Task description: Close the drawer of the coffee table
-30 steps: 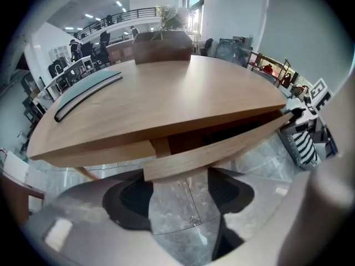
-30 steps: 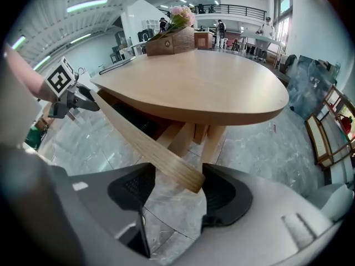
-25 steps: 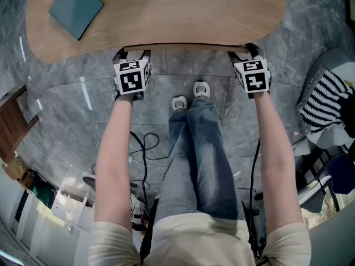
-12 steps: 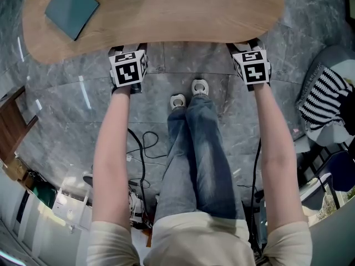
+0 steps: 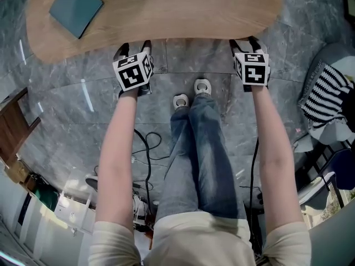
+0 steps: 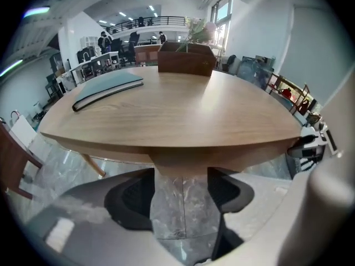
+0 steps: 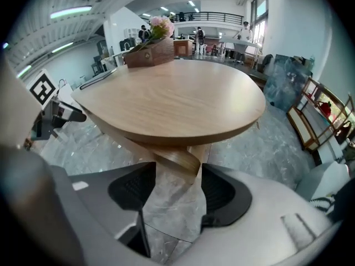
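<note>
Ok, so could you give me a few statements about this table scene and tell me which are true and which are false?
1. The left tool and the right tool both have their jaws apart and hold nothing. True.
2. The top of the table is bare. False: a teal book lies on it, and a box of flowers stands near its far edge.
3. The floor is wooden. False: it is grey, marble-like stone.
4. The person wears blue jeans. True.
</note>
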### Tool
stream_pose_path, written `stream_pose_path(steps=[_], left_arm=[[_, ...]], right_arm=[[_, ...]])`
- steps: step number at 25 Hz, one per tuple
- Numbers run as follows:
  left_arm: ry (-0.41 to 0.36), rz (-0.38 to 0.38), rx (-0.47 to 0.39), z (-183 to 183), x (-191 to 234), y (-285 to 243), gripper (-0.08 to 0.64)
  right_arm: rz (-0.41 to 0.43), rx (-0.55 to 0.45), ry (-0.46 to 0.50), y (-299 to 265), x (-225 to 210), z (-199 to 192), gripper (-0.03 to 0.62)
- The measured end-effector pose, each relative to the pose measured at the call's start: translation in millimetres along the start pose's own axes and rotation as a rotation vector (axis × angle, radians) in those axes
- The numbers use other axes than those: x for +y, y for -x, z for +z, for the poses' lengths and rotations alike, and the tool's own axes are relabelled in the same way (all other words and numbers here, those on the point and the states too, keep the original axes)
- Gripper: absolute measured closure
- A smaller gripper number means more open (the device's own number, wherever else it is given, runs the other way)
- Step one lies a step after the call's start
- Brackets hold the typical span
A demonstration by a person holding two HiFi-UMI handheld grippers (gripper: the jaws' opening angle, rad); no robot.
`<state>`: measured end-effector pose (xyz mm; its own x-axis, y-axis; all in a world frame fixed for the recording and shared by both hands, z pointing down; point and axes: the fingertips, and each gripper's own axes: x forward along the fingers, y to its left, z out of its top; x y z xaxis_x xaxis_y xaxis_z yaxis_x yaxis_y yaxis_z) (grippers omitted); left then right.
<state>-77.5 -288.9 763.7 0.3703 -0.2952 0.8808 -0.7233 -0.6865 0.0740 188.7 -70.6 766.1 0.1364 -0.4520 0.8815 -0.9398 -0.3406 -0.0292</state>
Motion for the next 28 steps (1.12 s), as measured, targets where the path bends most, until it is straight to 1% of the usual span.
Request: stream_pose_path(steps=[2, 3, 4, 5, 6, 7, 9, 12, 13, 14, 15, 17, 18, 24, 28], left_arm=[[0.003, 0.004, -0.022, -4.4, -4.1, 8.3, 0.263], [0.002, 0.011, -0.039, -6.4, -6.5, 13.1, 0.294], [0.002, 0.017, -0.056, -8.3, -9.7, 18.0, 0.332], [0.002, 0.016, -0.072, -10.1, -14.0, 22.6, 0.351], [0.0, 0.01, -0.083, -11.9, -19.0, 27.0, 0.358], [-0.003, 0.002, -0.092, -13.8, -23.7, 31.2, 0.381], [-0.015, -0.008, -0.106, -17.7, -31.1, 40.0, 0.421], [-0.014, -0.019, -0.127, -21.6, -36.8, 54.6, 0.469], [-0.009, -0.021, -0.135, -22.0, -37.7, 59.8, 0.493], [-0.004, -0.024, -0.143, -21.8, -38.4, 65.2, 0.541], [-0.001, -0.028, -0.152, -21.1, -39.2, 70.5, 0.56], [-0.001, -0.038, -0.169, -18.5, -41.1, 80.9, 0.56], [-0.002, -0.043, -0.177, -17.0, -42.0, 86.3, 0.56], [0.001, -0.084, -0.225, -9.5, -51.8, 128.5, 0.56], [0.037, -0.138, -0.243, -10.6, -64.3, 164.0, 0.56]], right_arm=[[-0.008, -0.013, -0.027, 7.7, 2.0, -2.6, 0.346], [-0.011, -0.018, -0.031, 11.6, 3.2, -4.4, 0.362], [-0.016, -0.023, -0.032, 15.7, 3.8, -6.1, 0.364], [-0.025, -0.029, -0.032, 20.0, 3.6, -7.5, 0.372], [-0.037, -0.037, -0.031, 24.6, 3.0, -8.3, 0.397], [-0.05, -0.047, -0.03, 29.5, 2.6, -8.7, 0.436], [-0.063, -0.07, -0.032, 39.5, 5.3, -8.7, 0.459], [-0.061, -0.111, -0.045, 54.9, 16.1, -7.3, 0.493], [-0.059, -0.126, -0.051, 60.7, 20.4, -6.5, 0.507], [-0.057, -0.141, -0.06, 66.8, 24.7, -5.5, 0.524], [-0.054, -0.157, -0.069, 72.9, 28.9, -4.4, 0.547], [-0.051, -0.188, -0.085, 84.5, 36.9, -1.8, 0.583], [-0.05, -0.202, -0.091, 90.3, 40.7, -0.3, 0.591], [-0.04, -0.286, -0.133, 137.0, 64.1, 9.9, 0.591], [-0.019, -0.337, -0.117, 178.2, 86.9, 20.1, 0.591]])
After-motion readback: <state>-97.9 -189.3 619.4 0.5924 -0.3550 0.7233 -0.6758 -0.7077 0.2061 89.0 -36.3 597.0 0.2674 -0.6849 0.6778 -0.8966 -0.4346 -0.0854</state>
